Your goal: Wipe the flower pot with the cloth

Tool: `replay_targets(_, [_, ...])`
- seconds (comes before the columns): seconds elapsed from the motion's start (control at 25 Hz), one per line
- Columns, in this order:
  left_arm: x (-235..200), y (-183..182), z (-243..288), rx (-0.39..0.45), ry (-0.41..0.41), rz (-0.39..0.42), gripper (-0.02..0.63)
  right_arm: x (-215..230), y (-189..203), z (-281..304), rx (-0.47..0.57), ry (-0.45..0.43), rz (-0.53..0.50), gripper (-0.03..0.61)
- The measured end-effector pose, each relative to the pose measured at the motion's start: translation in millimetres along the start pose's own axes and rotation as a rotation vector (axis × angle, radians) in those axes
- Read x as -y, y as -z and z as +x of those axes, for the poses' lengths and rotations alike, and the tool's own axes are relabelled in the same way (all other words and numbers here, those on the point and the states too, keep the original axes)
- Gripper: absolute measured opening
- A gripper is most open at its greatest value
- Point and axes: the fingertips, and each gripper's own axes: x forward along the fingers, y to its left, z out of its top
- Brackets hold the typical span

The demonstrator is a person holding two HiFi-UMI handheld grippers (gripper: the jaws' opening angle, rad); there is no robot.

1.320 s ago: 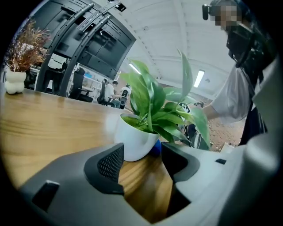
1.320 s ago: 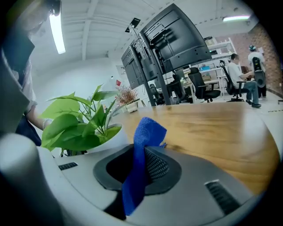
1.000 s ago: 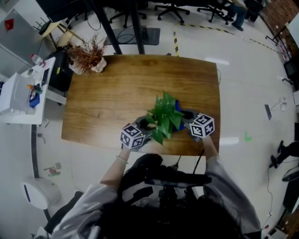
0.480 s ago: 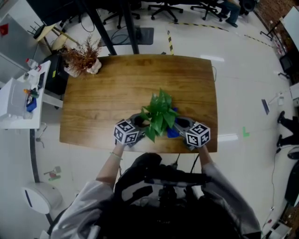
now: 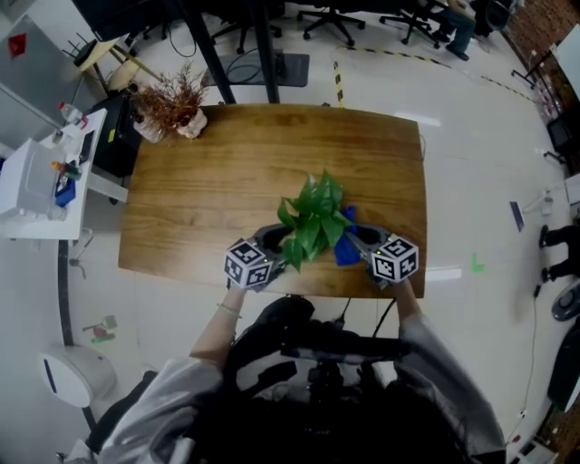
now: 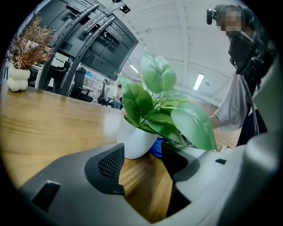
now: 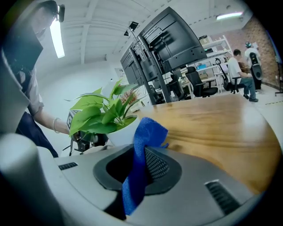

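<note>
A green leafy plant (image 5: 313, 216) in a white flower pot (image 6: 138, 142) stands near the front edge of the wooden table (image 5: 236, 172). In the head view the leaves hide the pot. My left gripper (image 5: 275, 240) is at the pot's left side and open. In the left gripper view, the left gripper (image 6: 142, 155) has its tips just short of the pot, with only wood between them. My right gripper (image 5: 360, 240) is at the pot's right, shut on a blue cloth (image 7: 140, 150). The cloth (image 5: 347, 246) stands up out of the jaws, close beside the pot (image 7: 120, 133).
A dried plant in a white vase (image 5: 172, 109) stands at the table's far left corner. A white cart (image 5: 36, 190) is left of the table, and office chairs (image 5: 331, 18) and a black stand are beyond it. The table's near edge runs just under both grippers.
The right gripper with the cloth has drawn back a little toward the near table edge, so more of the blue cloth shows beside the leaves. The left gripper has stayed at the pot.
</note>
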Motion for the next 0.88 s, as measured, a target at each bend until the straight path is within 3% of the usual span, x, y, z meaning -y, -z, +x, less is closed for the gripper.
replay_targets(0.16, [15, 6, 6, 0.022, -0.009, -0.027, 0.27, 22, -18, 10, -0.012, 0.016, -0.044, 0.055])
replay_targets(0.32, [18, 9, 10, 0.026, -0.031, -0.038, 0.27, 29, -36, 23, -0.025, -0.024, -0.064, 0.055])
replay_targets(0.56, [7, 7, 11, 0.022, -0.045, -0.045, 0.27, 9, -39, 36, -0.066, -0.16, -0.081, 0.055])
replay_targets(0.88, [-15, 5, -6, 0.003, -0.028, -0.042, 0.27, -20, -21, 34, -0.037, -0.179, -0.062, 0.055])
